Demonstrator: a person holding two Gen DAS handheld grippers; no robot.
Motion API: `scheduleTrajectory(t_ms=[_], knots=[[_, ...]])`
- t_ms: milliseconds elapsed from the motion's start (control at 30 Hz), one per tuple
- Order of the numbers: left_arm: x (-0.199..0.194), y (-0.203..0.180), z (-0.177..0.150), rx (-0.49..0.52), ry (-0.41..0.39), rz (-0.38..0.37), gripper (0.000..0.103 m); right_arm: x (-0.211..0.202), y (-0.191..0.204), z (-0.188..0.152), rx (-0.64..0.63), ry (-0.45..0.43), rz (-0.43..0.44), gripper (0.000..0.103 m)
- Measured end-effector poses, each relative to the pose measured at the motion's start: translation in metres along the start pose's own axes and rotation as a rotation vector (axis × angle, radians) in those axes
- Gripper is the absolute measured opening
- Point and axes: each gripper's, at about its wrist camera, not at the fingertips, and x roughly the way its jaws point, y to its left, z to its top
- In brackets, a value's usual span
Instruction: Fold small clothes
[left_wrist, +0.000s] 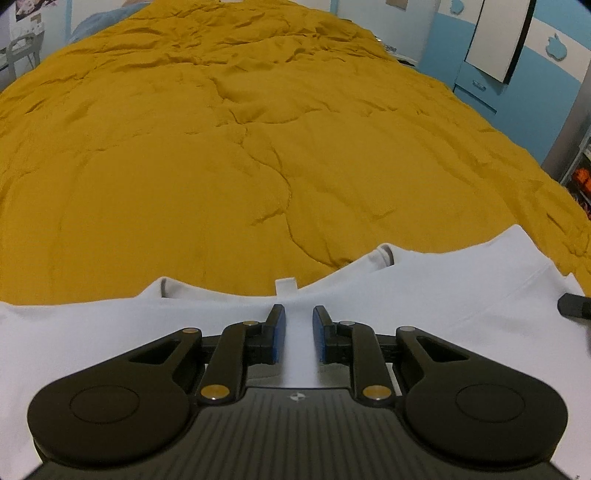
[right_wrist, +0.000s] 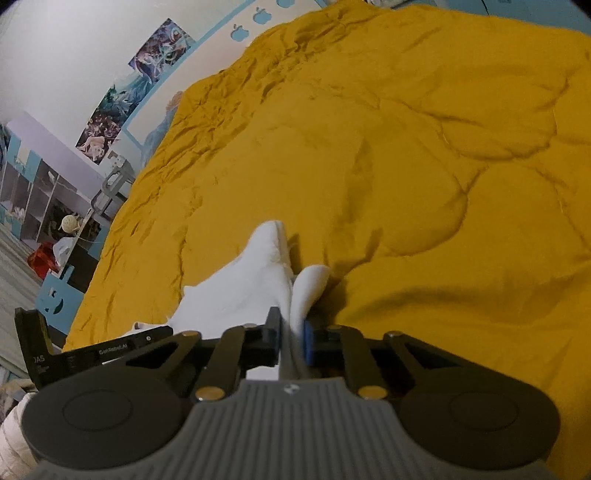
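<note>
On the mustard-yellow quilt (left_wrist: 258, 147) that covers the bed, a white garment (left_wrist: 424, 295) lies spread flat at the near edge, its neckline curving open toward the far side with a small tag loop at the middle of the collar. Your left gripper (left_wrist: 298, 314) hovers low over the cloth just short of that collar, its blue-padded fingers (left_wrist: 280, 328) parted with a strip of white fabric showing in the gap; nothing is pinched between them. At the right edge of that same view a dark piece of hardware pokes in over the garment's shoulder.

From the right wrist camera, your right gripper (right_wrist: 291, 325) has its jaws drawn close around a bunched fold of the white garment (right_wrist: 251, 280), which rises in a crumpled peak ahead of the fingertips and trails back to the left across the quilt (right_wrist: 406, 147). The black body of the left gripper shows at the lower left there. Posters (right_wrist: 133, 88) and a shelf unit (right_wrist: 40, 199) line the wall beyond the bed.
</note>
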Motion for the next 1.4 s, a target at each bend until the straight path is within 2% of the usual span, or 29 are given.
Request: scheduleTrajectory(t_ms=[167,367,500,633,833,933,1100,1200,1400], knots=[[-0.045,0.009,0.003,0.004,-0.039,0.024,0.024,-0.019,0.037,0.006,-0.044,-0.039,-0.013,0.005],[-0.121,0.05,-0.001,-0.039,-0.095,0.064,0.024,-0.04,0.101,0.01,-0.055,-0.06,0.039,0.005],[-0.166,0.085,-0.017,-0.081,-0.131,0.099,0.024,-0.041,0.156,0.007,-0.055,-0.044,0.072,0.005],[-0.196,0.12,-0.044,-0.144,-0.127,0.115,0.024,-0.03,0.217,-0.002,-0.058,-0.013,0.104,0.005],[-0.214,0.171,-0.074,-0.278,-0.113,0.163,0.024,0.003,0.318,-0.034,-0.125,0.053,0.108,0.005],[-0.216,0.193,-0.086,-0.346,-0.116,0.148,0.024,0.024,0.36,-0.055,-0.168,0.077,0.078,0.005],[-0.207,0.215,-0.101,-0.396,-0.115,0.119,0.024,0.062,0.413,-0.089,-0.213,0.124,0.056,0.004],[-0.204,0.225,-0.105,-0.417,-0.121,0.104,0.024,0.09,0.434,-0.108,-0.257,0.142,0.009,0.004],[-0.195,0.235,-0.113,-0.435,-0.121,0.094,0.024,0.149,0.444,-0.14,-0.296,0.205,-0.061,0.004]])
